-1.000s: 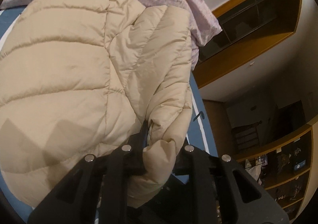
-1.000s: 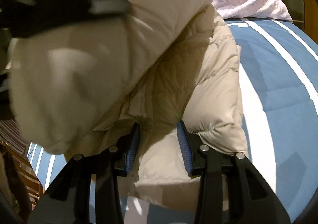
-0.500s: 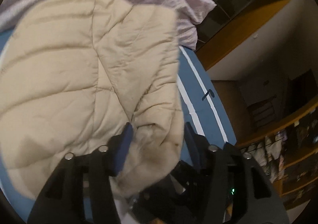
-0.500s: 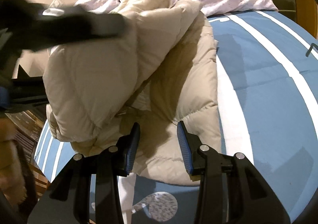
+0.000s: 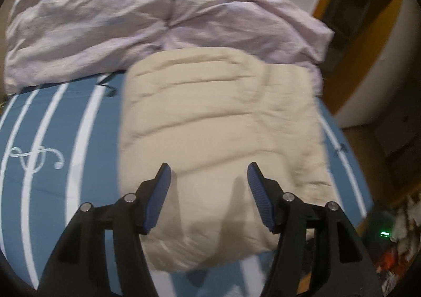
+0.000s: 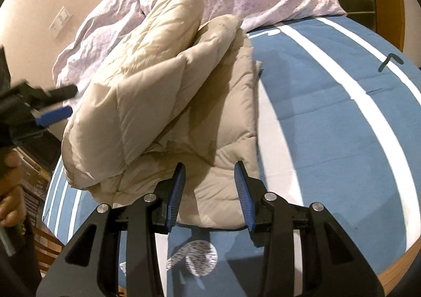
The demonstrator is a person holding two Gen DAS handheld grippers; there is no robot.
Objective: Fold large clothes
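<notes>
A beige quilted puffer jacket lies folded on the blue striped bed cover. In the right wrist view the jacket shows as a folded stack with one layer doubled over on top. My left gripper is open and empty just above the jacket's near edge; it also shows at the left edge of the right wrist view. My right gripper is open and empty over the jacket's near corner.
A crumpled lilac duvet is heaped at the head of the bed, behind the jacket. The bed cover extends to the right of the jacket. Wooden shelving stands beyond the bed's right side.
My left gripper has let go of the jacket sleeve, opened wide and pulled back. The held part has dropped onto the folded stack. My right gripper has backed off a little.
</notes>
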